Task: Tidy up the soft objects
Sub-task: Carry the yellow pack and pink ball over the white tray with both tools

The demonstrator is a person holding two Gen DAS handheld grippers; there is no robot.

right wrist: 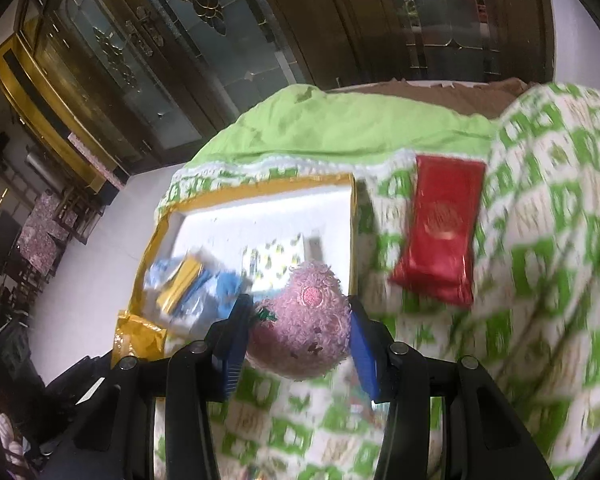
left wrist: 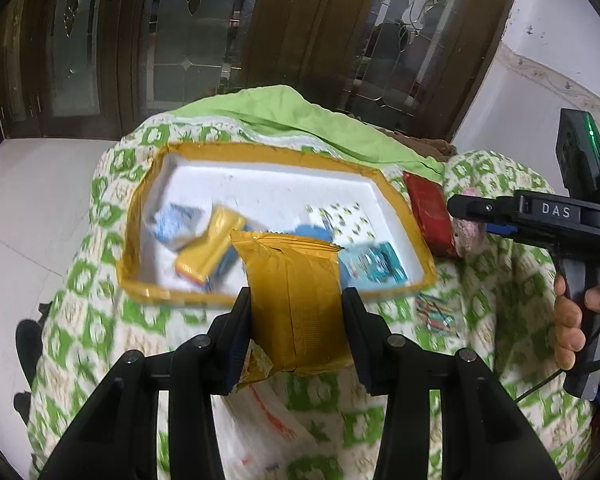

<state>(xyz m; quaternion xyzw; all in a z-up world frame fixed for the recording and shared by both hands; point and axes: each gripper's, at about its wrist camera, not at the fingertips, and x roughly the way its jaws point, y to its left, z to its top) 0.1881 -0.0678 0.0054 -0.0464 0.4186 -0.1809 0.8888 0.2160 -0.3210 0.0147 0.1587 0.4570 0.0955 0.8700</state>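
Clamped between the left gripper's (left wrist: 296,320) black fingers, a gold foil snack pouch (left wrist: 294,300) stands with its long axis running away from the camera, its crimped far end pointing over the near rim of the gold-edged white foam tray (left wrist: 396,200). That tray rests on a green-and-white patterned quilt (left wrist: 100,320) and holds small blue, yellow and printed packets. Just right of the tray, a red foil packet (right wrist: 440,232) lies on the quilt, its long axis pointing away and a little to the right. At the tray's near right corner, the right gripper (right wrist: 296,332) pinches a round pink plush toy (right wrist: 300,320) between blue pads.
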